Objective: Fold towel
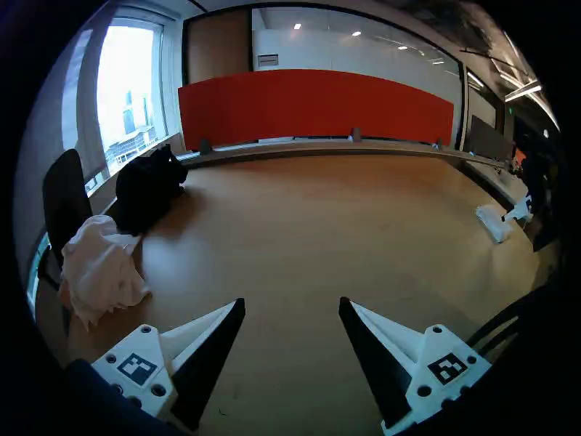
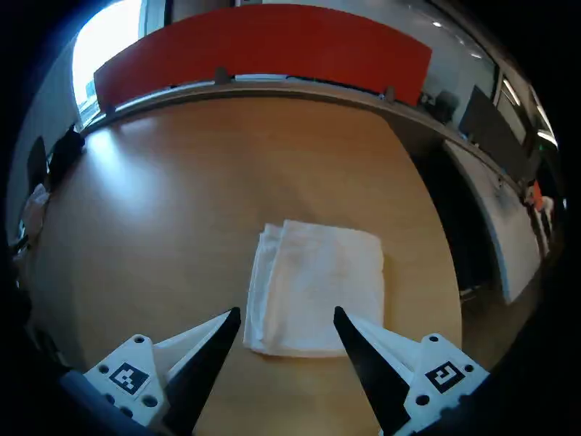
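Plainly, the white towel (image 2: 316,287) lies already folded into a thick rectangle, flat on the wooden tabletop (image 2: 181,203), its layered edges showing along its left side. In the right gripper view it sits towards the near right part of the wood, straight ahead of the right gripper (image 2: 285,312). That gripper's two black-faced fingers are spread wide, one to each side of the towel's near edge, with nothing pinched between them. Whether the tips touch the cloth I cannot tell.

The left gripper (image 1: 290,305) is held well away from it, over bare wood. Its fingers are likewise spread apart and hold nothing. In the left gripper view the towel shows as a small white shape far off at the right edge of the tabletop.

Along the left side of the tabletop, a black bag (image 1: 149,189) sits close to the window (image 1: 127,94). Just nearer than it is a crumpled pale cloth (image 1: 98,269), heaped at the table's edge. A dark chair (image 1: 64,196) stands just behind that heap. A long red partition (image 1: 312,105) runs across the far edge of the tabletop, and ceiling lights are reflected in the glass above it.
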Action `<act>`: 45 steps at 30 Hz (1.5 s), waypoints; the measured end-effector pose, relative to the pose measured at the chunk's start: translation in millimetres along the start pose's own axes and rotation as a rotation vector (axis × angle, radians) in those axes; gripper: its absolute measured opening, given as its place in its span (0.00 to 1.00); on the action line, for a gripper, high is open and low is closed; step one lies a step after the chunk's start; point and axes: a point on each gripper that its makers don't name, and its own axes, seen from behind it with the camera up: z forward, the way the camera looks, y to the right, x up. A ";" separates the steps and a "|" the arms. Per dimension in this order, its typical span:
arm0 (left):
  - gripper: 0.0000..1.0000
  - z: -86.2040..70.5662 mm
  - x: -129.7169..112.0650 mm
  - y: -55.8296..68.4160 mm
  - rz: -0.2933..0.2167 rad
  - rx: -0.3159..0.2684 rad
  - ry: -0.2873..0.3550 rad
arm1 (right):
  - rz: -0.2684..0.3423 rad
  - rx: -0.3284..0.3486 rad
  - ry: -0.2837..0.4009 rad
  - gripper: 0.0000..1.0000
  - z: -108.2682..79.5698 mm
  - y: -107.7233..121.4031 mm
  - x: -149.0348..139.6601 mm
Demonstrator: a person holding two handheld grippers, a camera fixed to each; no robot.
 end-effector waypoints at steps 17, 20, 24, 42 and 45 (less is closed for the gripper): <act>0.96 0.0 6.7 -4.5 -0.016 0.008 0.014 | 0.039 -0.097 0.189 1.00 -21.5 7.8 39.3; 0.96 -0.2 7.9 -4.4 -0.020 0.008 0.016 | 0.045 -0.107 0.232 1.00 -27.3 7.8 48.9; 0.96 0.0 9.6 -5.3 -0.031 0.010 0.019 | 0.051 -0.115 0.288 1.00 -34.7 6.8 61.8; 0.96 0.1 17.1 -10.0 -0.049 0.018 0.034 | 0.113 -0.162 0.599 1.00 -82.0 2.2 142.7; 0.96 0.7 18.5 -9.8 -0.051 0.015 0.037 | 0.136 -0.153 0.634 1.00 -89.3 1.5 151.6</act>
